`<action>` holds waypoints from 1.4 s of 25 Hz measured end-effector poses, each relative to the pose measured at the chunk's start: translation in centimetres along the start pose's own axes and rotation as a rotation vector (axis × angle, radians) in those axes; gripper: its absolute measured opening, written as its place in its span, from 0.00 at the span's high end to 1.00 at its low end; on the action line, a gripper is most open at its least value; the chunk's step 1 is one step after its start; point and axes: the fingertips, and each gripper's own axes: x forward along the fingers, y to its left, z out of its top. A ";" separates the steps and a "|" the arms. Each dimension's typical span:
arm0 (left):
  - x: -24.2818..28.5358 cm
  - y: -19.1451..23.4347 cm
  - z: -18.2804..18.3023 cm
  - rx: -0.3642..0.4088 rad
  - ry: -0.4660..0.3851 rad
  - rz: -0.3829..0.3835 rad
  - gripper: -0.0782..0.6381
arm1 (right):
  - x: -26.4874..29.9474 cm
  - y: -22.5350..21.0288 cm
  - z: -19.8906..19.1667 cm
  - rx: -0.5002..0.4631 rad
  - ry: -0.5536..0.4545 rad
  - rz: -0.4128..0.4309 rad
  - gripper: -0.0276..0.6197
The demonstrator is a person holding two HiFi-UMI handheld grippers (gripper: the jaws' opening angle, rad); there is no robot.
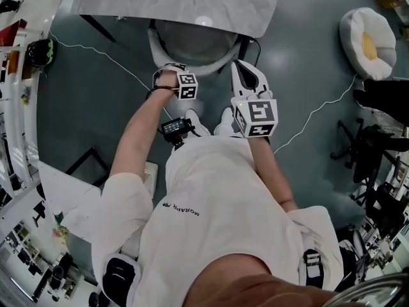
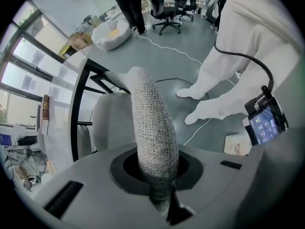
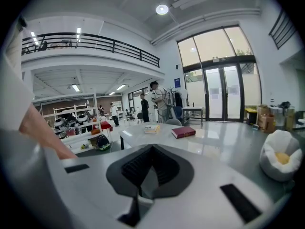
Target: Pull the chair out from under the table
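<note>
We find the left gripper [image 1: 174, 80] [image 2: 158, 175] pointing straight down, its jaws narrowly parted and clamped on the top edge of the backrest of the grey fabric-covered chair [image 1: 192, 43] [image 2: 150, 118]; the woven cloth fills the gap between the pads. The chair stands directly beneath this gripper, with its seat partly tucked under the white marble-patterned table [image 1: 179, 2] beyond the gripper's tips. The right gripper [image 1: 243, 68] [image 3: 151, 168] sits just beside the backrest's right end, tilted slightly below level, with its jaws together and nothing between them; we cannot tell whether it touches the chair. A red book [image 3: 183, 132] lies ahead of it, and a cream round cushion [image 1: 367, 43] [image 3: 281, 159] lies well to its right.
</note>
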 end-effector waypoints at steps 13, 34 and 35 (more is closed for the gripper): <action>-1.2 -3.7 -0.6 -0.018 -0.012 -0.008 0.82 | -1.2 0.2 0.2 0.001 -0.013 -0.007 0.95; -2.9 -11.4 0.4 -0.044 -0.016 -0.027 0.82 | -2.6 4.4 -0.6 -0.015 -0.007 0.060 0.95; -3.0 -11.6 0.6 -0.046 -0.016 -0.027 0.82 | -2.8 4.4 -0.8 -0.014 -0.004 0.060 0.95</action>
